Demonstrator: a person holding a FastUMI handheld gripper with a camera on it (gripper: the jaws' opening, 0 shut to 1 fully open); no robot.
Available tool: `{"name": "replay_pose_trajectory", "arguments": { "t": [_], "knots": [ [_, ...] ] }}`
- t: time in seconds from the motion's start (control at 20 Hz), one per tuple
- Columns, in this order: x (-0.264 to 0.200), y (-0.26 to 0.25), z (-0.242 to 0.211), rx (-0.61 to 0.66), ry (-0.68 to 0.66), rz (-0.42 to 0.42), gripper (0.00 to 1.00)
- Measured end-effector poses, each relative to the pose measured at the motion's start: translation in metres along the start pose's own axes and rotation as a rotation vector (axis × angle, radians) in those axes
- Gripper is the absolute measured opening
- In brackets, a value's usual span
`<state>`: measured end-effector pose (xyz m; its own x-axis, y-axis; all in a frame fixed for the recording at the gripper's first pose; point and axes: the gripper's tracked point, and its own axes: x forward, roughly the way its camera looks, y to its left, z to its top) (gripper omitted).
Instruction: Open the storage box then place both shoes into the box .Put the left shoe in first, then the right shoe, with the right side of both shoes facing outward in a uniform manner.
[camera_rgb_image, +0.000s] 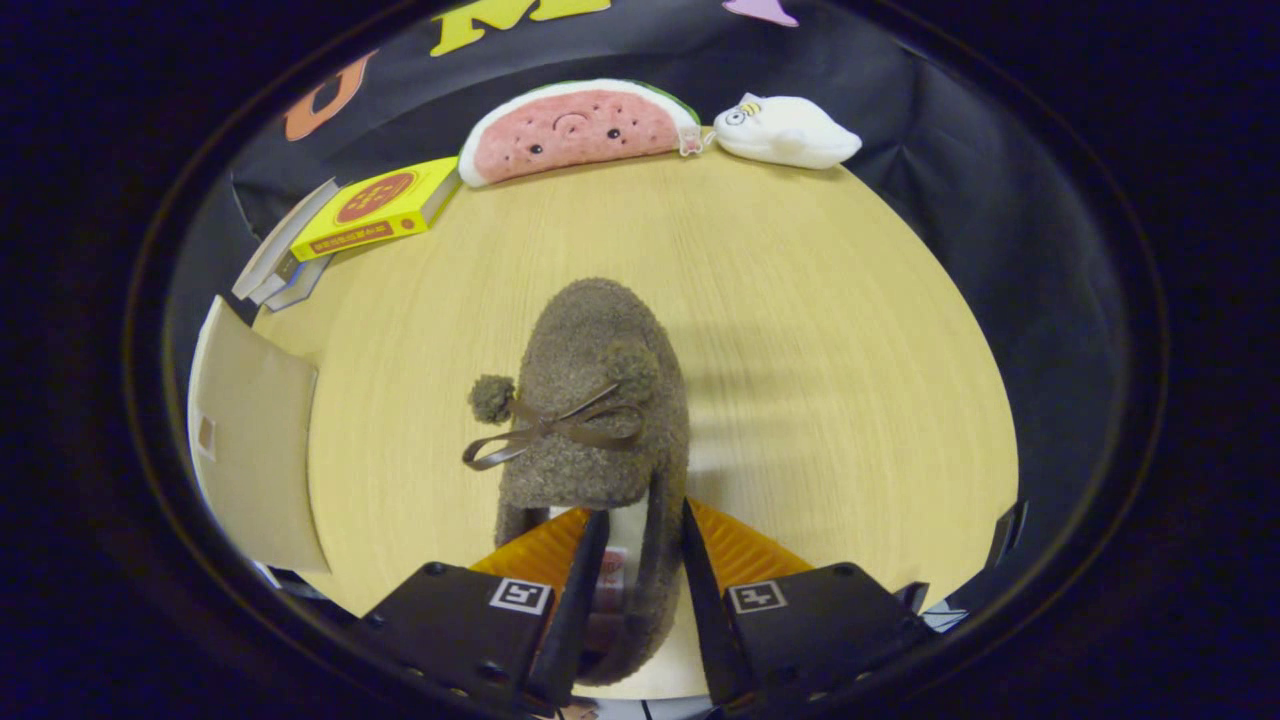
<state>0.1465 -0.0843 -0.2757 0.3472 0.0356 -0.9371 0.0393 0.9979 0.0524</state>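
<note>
Gripper view: tool (637, 545) clenched on the shoe's (596, 400) heel wall, one finger inside the opening, one outside. Shoe toe pointed ahead over the counter (820, 330). Box (255, 450) stood off to the left. Judged mid-task: this shoe gripped, not yet boxed.

Pale wood-grain table (800, 330) w/ black cloth wall (960, 130) behind.

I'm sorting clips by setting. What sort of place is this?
Probably a staged recording booth, not a lived-in room: a black cloth wall rings a pale wooden table set with props, a watermelon plush and stacked books. The gripper is closed on a fuzzy brown slipper.
</note>
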Motion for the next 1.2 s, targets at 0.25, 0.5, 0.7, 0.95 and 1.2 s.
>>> {"name": "replay_pose_trajectory", "arguments": {
  "t": [0.25, 0.5, 0.7, 0.95, 1.2],
  "knots": [
    [-0.006, -0.003, 0.002, 0.050, -0.027, -0.006, 0.41],
    [-0.012, -0.011, 0.000, 0.125, -0.022, -0.058, 0.02],
    [-0.029, 0.003, -0.006, 0.193, 0.011, 0.011, 0.01],
    [-0.078, 0.022, -0.002, 0.271, 0.011, 0.080, 0.01],
    [-0.143, 0.060, 0.012, 0.246, -0.051, 0.101, 0.01]
  ]
}}
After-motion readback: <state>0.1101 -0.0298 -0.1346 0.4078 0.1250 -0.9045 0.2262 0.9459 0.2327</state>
